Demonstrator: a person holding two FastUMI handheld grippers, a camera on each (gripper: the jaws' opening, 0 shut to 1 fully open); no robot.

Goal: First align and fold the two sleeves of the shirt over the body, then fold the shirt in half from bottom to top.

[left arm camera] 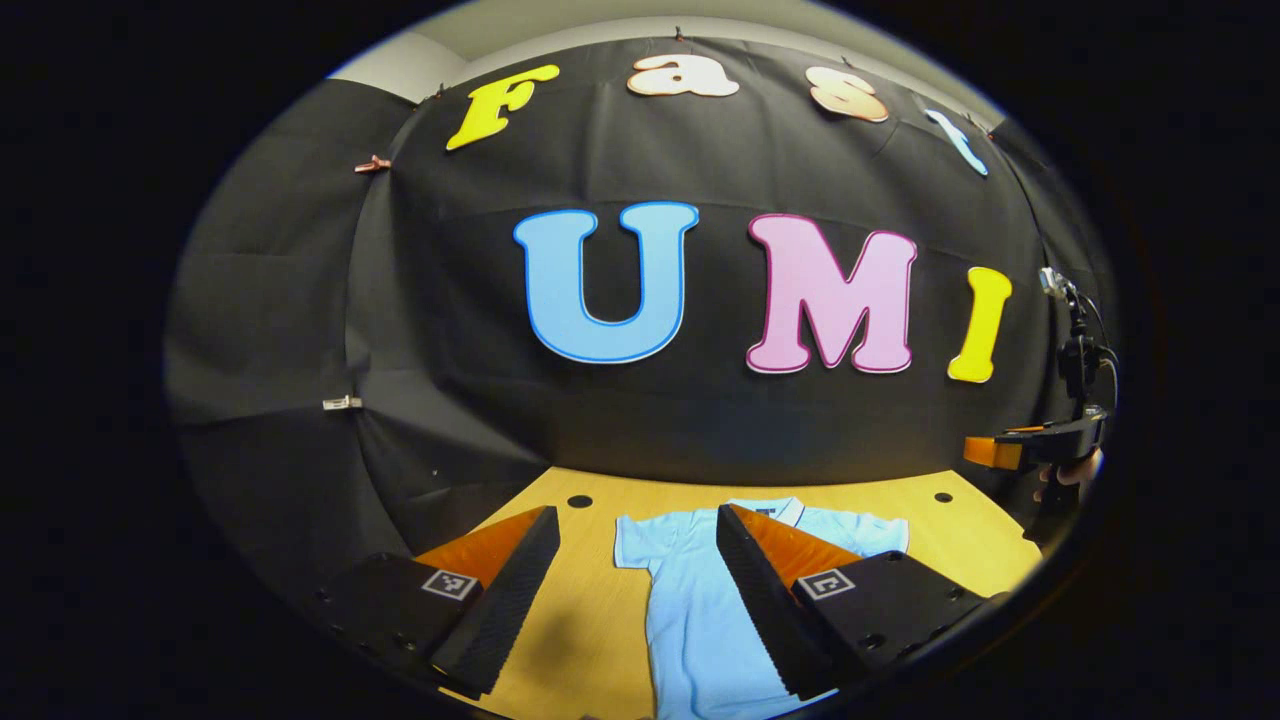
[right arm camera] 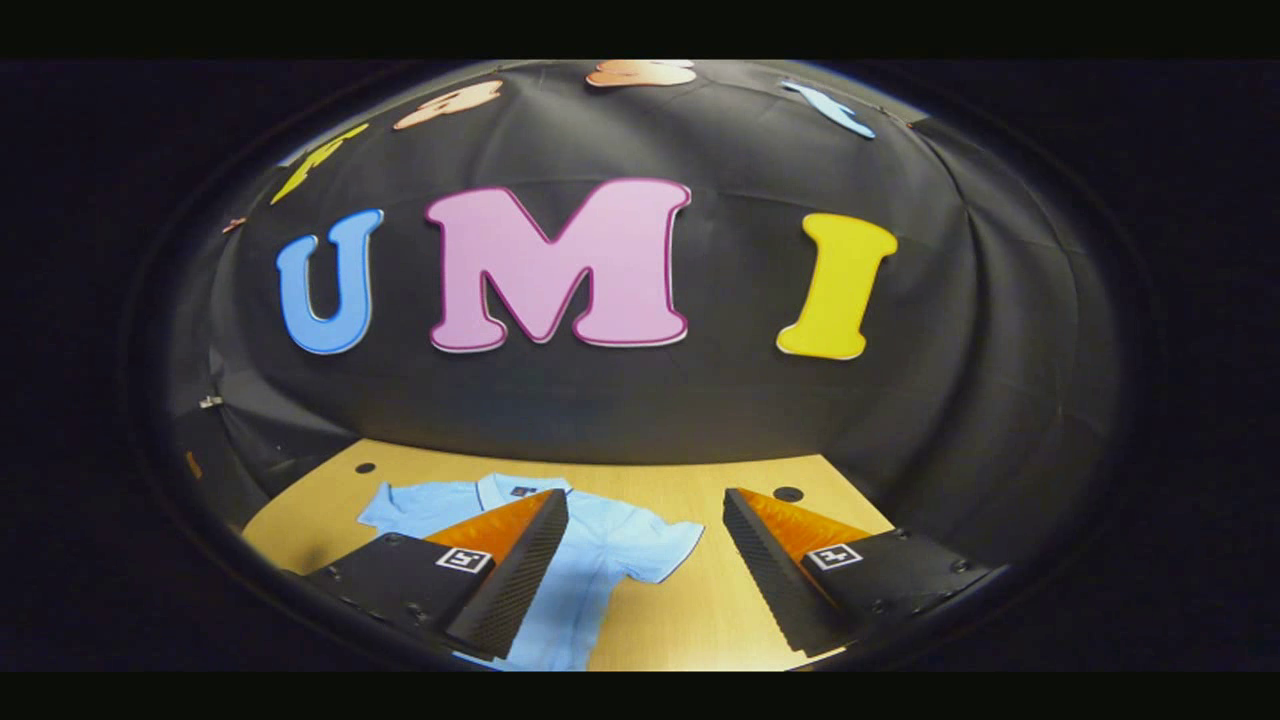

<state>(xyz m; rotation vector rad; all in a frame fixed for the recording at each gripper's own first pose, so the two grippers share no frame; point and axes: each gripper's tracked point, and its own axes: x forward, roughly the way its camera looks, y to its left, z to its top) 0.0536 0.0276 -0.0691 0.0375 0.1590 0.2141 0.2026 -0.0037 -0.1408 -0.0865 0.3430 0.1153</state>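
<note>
Left tool (left arm camera: pixel 637 590) wide open, right tool (right arm camera: pixel 645 570) too, empty, above shirt (left arm camera: pixel 700 620), table (left arm camera: pixel 585 610).

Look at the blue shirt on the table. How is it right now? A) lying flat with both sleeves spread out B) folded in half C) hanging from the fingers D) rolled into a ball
A: the shirt lies flat on the table, collar toward the wall, sleeves spread to each side, while the left gripper and the right gripper hover open above it.
</note>
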